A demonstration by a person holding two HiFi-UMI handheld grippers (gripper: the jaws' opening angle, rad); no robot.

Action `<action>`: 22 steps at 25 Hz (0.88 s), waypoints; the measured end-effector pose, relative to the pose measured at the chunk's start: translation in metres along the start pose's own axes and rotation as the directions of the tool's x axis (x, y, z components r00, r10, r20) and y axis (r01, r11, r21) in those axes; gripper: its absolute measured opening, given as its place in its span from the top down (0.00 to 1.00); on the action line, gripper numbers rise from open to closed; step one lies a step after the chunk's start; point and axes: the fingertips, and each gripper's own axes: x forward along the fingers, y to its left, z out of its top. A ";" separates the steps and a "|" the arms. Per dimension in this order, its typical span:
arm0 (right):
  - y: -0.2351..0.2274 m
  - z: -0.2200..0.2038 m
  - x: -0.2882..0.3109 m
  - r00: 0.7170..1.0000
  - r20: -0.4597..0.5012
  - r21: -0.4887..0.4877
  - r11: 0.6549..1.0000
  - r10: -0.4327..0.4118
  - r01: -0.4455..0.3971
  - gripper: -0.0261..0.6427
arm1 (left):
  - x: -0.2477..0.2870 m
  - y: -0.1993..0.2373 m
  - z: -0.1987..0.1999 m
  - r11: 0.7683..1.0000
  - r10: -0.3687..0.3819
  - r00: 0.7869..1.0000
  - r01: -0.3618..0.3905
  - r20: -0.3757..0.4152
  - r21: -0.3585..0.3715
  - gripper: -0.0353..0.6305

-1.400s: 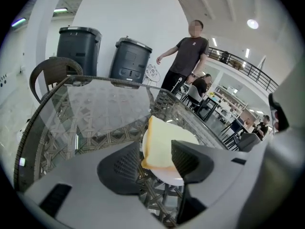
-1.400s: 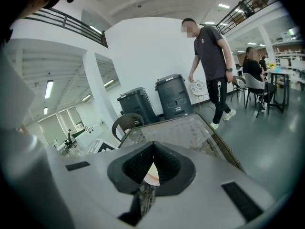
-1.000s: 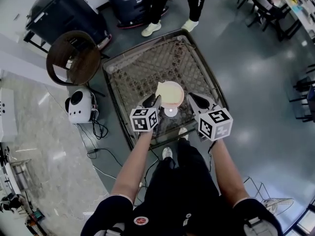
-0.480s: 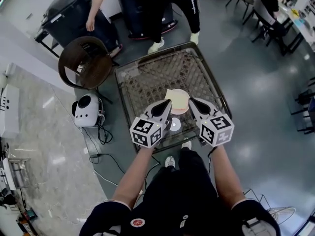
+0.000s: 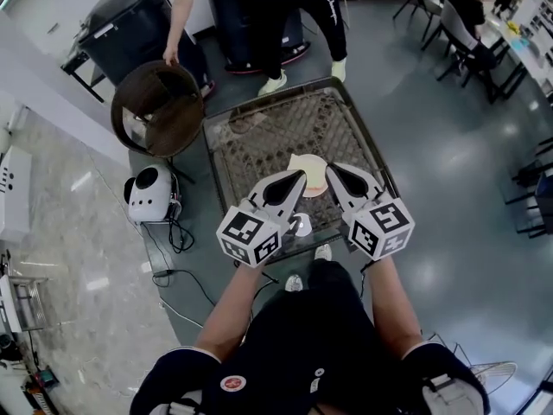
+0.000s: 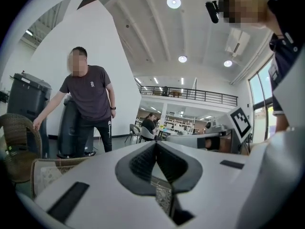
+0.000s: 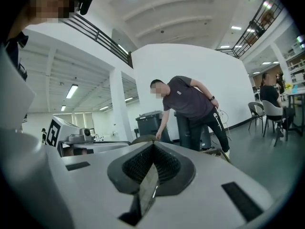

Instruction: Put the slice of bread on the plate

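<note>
Over the last second both grippers have come up off the table (image 5: 259, 137) and now point level, so the two gripper views show the room and a bystander, not the table top. The left gripper (image 5: 299, 176), whose jaws stood apart a second ago, has them shut tight together with nothing between them. The right gripper (image 5: 331, 169) is the same, its jaws pressed together and empty.

The slice of bread (image 5: 308, 168) lies pale on the plate (image 5: 318, 187). I judge the placing done and the hands withdrawing. In the head view both sets of jaws hang above the plate, the left over its left edge and the right over its right edge, clear of the bread.
</note>
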 end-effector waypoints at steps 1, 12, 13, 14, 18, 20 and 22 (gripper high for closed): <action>0.003 0.003 -0.001 1.000 0.006 -0.002 1.000 0.002 -0.002 0.95 | -0.002 -0.002 0.002 1.000 -0.004 1.000 0.004 0.001 -0.001 0.94; 0.013 0.012 -0.006 1.000 0.029 -0.013 1.000 0.011 -0.010 0.95 | -0.007 -0.007 0.016 1.000 -0.016 1.000 0.016 0.015 -0.020 0.94; 0.014 0.013 -0.006 0.999 0.030 -0.014 1.000 0.012 -0.012 0.95 | -0.008 -0.008 0.017 1.000 -0.017 1.000 0.017 0.015 -0.019 0.94; 0.015 0.015 -0.006 0.999 0.032 -0.016 1.000 0.014 -0.013 0.95 | -0.008 -0.009 0.018 1.000 -0.017 1.000 0.017 0.015 -0.017 0.94; 0.015 0.017 -0.006 0.999 0.043 -0.019 1.000 0.019 -0.018 0.95 | -0.006 -0.009 0.017 0.999 -0.022 1.000 0.023 0.018 -0.024 0.94; 0.015 0.018 -0.006 0.999 0.046 -0.018 1.000 0.019 -0.018 0.95 | -0.005 -0.009 0.018 0.999 -0.026 0.999 0.026 0.019 -0.025 0.94; 0.015 0.018 -0.006 0.999 0.047 -0.016 1.000 0.017 -0.017 0.95 | -0.005 -0.010 0.019 0.999 -0.028 0.999 0.029 0.019 -0.025 0.94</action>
